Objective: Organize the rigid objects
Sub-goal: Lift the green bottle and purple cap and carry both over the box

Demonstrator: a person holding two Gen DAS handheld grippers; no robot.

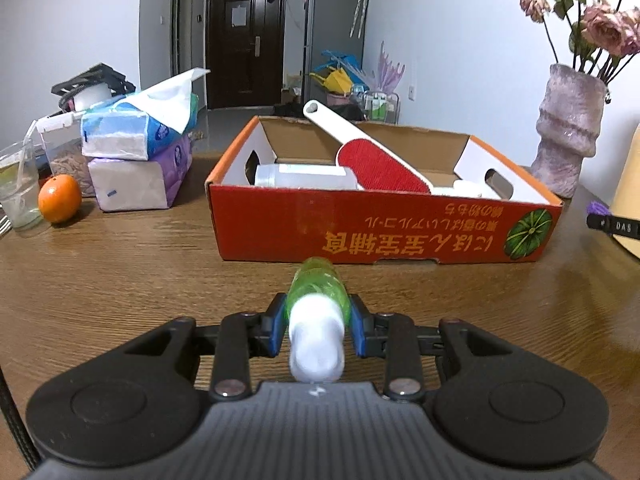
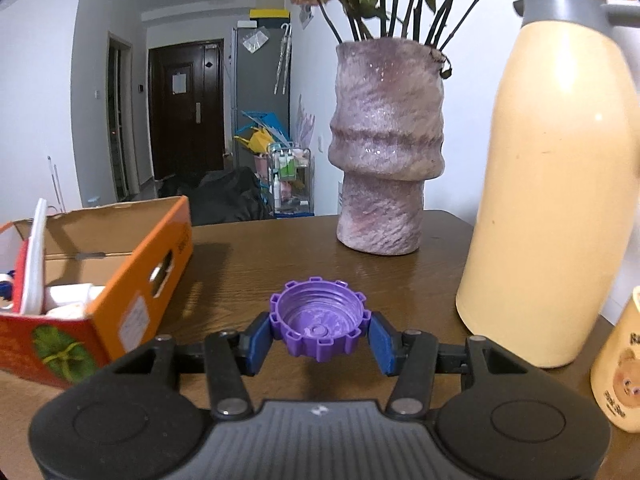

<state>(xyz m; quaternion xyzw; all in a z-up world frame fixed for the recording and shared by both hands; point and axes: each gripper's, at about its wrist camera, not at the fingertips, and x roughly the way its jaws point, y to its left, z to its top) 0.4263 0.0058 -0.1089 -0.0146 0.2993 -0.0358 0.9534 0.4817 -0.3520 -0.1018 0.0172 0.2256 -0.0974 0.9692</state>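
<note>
My left gripper (image 1: 318, 322) is shut on a green bottle with a white cap (image 1: 318, 300), held above the wooden table in front of the orange cardboard box (image 1: 384, 224). The box holds a red-and-white lint brush (image 1: 372, 160), a clear bottle (image 1: 304, 176) and white items. My right gripper (image 2: 319, 330) is shut on a purple ridged cap (image 2: 319, 326), open side up, just above the table. The box (image 2: 132, 280) lies to its left.
A purple vase with flowers (image 2: 386, 148) stands behind the cap, a cream thermos (image 2: 560, 184) and a yellow bottle (image 2: 624, 364) at right. Tissue packs (image 1: 136, 160), an orange (image 1: 60, 198) and a glass (image 1: 18, 192) sit left of the box.
</note>
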